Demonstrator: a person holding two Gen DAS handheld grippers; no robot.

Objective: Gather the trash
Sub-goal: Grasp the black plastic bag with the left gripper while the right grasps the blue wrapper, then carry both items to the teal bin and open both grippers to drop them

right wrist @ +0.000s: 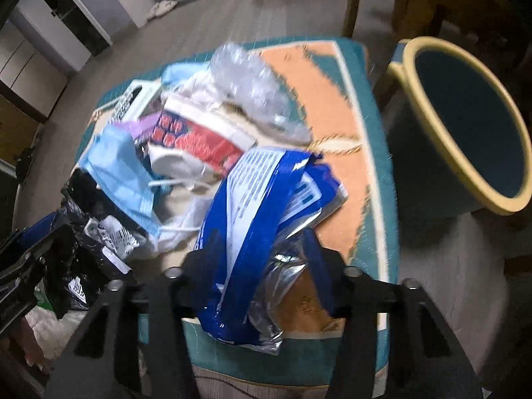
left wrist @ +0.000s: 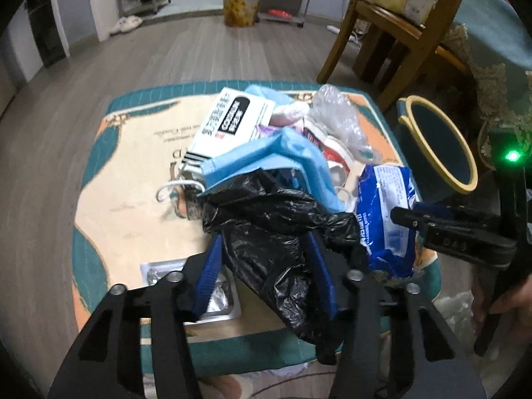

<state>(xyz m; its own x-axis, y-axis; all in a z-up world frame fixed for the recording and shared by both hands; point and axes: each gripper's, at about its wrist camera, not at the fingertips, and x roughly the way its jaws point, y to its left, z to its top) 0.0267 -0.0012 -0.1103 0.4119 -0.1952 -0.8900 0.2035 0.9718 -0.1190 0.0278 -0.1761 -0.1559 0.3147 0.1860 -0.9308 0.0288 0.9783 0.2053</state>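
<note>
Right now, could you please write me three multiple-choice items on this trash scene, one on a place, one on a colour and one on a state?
1. Where does the bin stand relative to the mat?
A. On the middle of the mat
B. Off the mat's right edge
C. Off the mat's left edge

2. What colour is the bin's rim?
A. Red
B. Black
C. Yellow

3. What is between the left gripper's fingers?
A. The black plastic bag
B. The white carton
C. Nothing

Answers:
1 B: both views show the bin past the mat's right border, on the floor.
2 C: a pale yellow band rings the teal bin's mouth.
3 A: the blue finger pads sit on either side of the crumpled black bag, while the right gripper is shut on the blue wrapper.
</note>
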